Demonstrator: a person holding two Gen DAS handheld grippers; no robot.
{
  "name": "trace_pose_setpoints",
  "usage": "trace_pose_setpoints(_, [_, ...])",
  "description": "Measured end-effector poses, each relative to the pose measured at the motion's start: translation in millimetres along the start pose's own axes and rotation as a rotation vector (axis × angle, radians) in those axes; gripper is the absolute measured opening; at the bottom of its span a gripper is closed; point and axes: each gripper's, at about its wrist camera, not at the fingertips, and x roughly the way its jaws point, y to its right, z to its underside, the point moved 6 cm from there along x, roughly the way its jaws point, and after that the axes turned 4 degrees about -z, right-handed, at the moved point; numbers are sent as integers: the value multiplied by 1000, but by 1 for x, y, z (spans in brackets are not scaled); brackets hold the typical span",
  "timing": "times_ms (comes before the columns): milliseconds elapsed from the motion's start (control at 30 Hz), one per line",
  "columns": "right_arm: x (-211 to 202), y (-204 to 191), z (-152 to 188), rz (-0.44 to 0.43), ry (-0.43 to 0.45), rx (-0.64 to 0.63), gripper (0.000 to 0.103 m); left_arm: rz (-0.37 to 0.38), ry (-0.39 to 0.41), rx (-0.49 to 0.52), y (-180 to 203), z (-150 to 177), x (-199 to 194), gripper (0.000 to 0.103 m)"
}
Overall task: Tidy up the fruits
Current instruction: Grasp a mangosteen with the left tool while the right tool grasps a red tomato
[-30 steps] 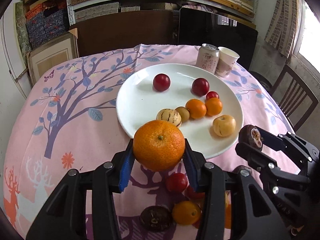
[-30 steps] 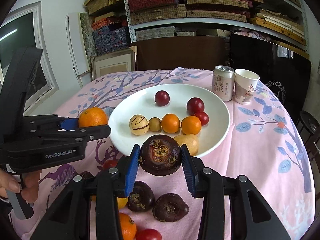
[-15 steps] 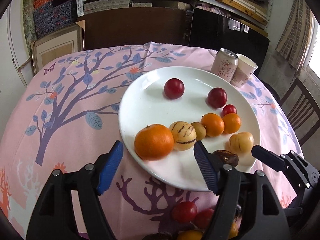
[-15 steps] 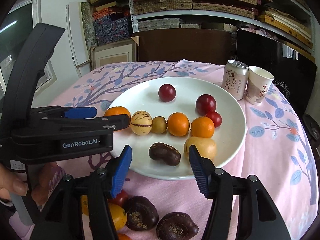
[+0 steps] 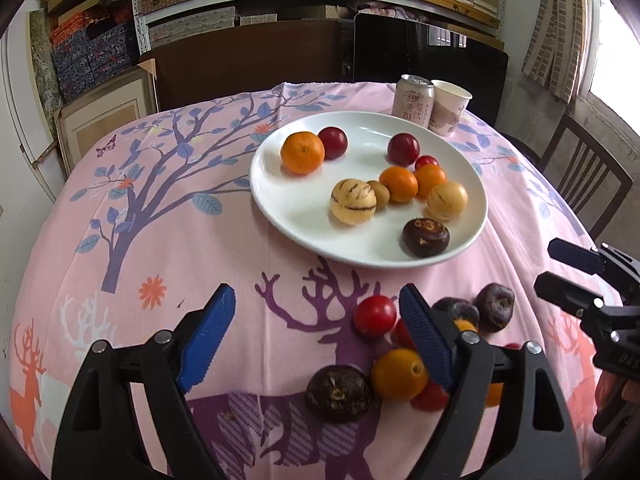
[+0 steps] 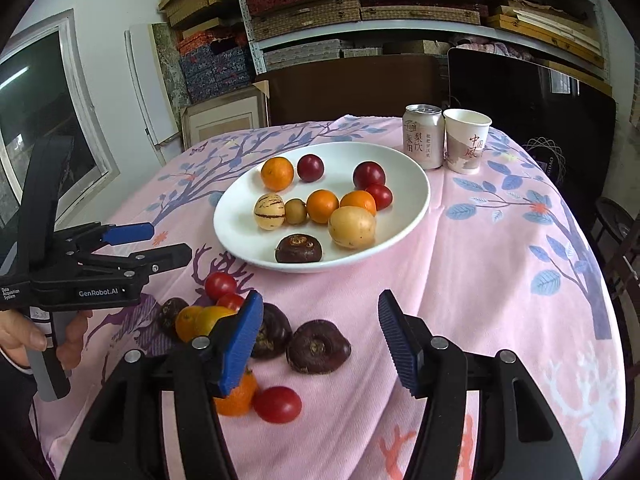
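A white plate [image 5: 280, 208] [image 6: 416, 200] holds several fruits: a large orange [image 5: 302, 152] [image 6: 277, 173] at its far left, red plums, small oranges, two yellow melons and a dark brown fruit [image 5: 425, 237] [image 6: 298, 248] at its near edge. A loose pile of red, orange and dark fruits [image 5: 396, 360] [image 6: 240, 320] lies on the cloth in front of the plate. My left gripper [image 5: 316, 332] [image 6: 152, 242] is open and empty above the cloth, left of the pile. My right gripper [image 6: 320, 338] [image 5: 560, 266] is open and empty above a dark fruit [image 6: 318, 346].
A drink can [image 5: 412, 100] [image 6: 423, 136] and a paper cup [image 5: 450, 107] [image 6: 466, 140] stand behind the plate. The round table has a pink printed cloth [image 5: 140, 220]. A wooden chair [image 5: 588, 184] stands at the right. Shelves with boxes fill the back wall.
Both grippers opened, left the orange and the dark fruit on the plate, then pulled back towards the loose pile. The large orange now lies farther back on the plate.
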Motion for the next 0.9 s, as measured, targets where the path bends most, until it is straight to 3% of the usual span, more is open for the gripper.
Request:
trace_pose_setpoints(67, [-7, 0, 8, 2, 5, 6, 70, 0, -6, 15, 0, 11, -3, 82])
trace_pose_setpoints(233, [-16, -7, 27, -5, -13, -11, 70, 8, -31, 30, -6, 39, -7, 82])
trace_pose_setpoints(367, [-11, -13, 49, -39, -89, -19, 70, 14, -61, 49, -9, 58, -6, 82])
trace_pose_setpoints(533, [-3, -21, 70, -7, -152, -81, 70, 15, -68, 86, -5, 69, -2, 82])
trace_pose_setpoints(700, [-7, -22, 75, -5, -153, -86, 70, 34, -104, 106, 3, 72, 14, 67])
trace_pose_setpoints(833, [-10, -23, 76, -12, -155, -87, 70, 43, -81, 95, 5, 65, 22, 66])
trace_pose_setpoints(867, [-10, -24, 77, -14, -158, -90, 70, 47, -74, 101, 6, 64, 23, 64])
trace_pose_setpoints(900, [-9, -25, 77, -15, -162, -94, 70, 57, -67, 107, 7, 63, 22, 53])
